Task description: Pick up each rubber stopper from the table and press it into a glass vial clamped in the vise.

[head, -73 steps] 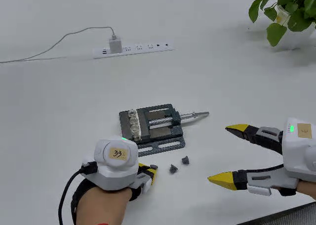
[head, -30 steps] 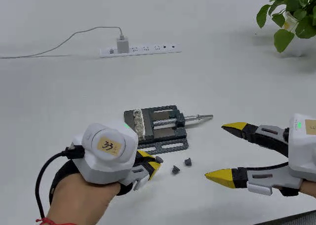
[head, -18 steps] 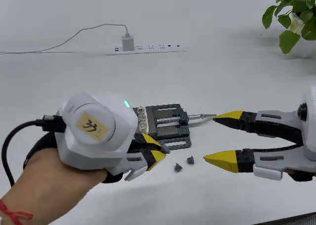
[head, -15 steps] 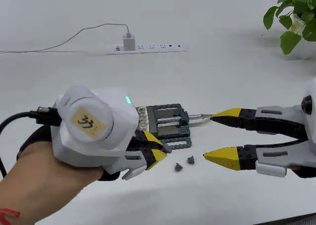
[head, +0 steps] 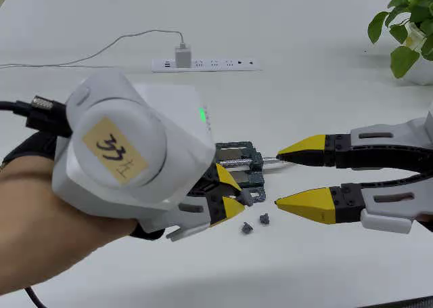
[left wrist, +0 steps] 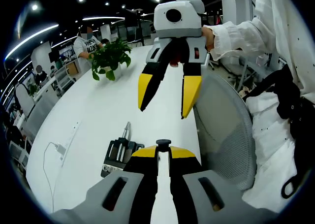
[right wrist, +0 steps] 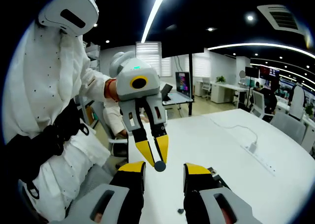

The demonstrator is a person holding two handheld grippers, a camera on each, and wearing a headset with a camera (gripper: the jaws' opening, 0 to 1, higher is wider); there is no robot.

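Observation:
My left gripper point(head: 238, 195) is held up off the table, shut on a small dark grey rubber stopper point(head: 247, 198). That stopper point(left wrist: 163, 143) sits right at the tips in the left gripper view. My right gripper point(head: 279, 179) faces it from the right, open and empty. In the right gripper view the left gripper point(right wrist: 153, 152) holds the stopper point(right wrist: 160, 166) just ahead of my open right gripper point(right wrist: 164, 169). The black vise point(head: 238, 160) lies on the table behind the tips, and its vial end is hidden by the left gripper. Two loose stoppers point(head: 247, 228) point(head: 264, 219) lie in front of it.
A white power strip point(head: 203, 65) with a charger and cable lies at the back of the white table. A potted plant point(head: 409, 20) stands at the far right. An office chair point(left wrist: 231, 135) and the person's white sleeve are close beside the table edge.
My left gripper has risen from the table toward the head camera with a stopper in its tips. My right gripper has moved left, its tips now in front of the vise handle.

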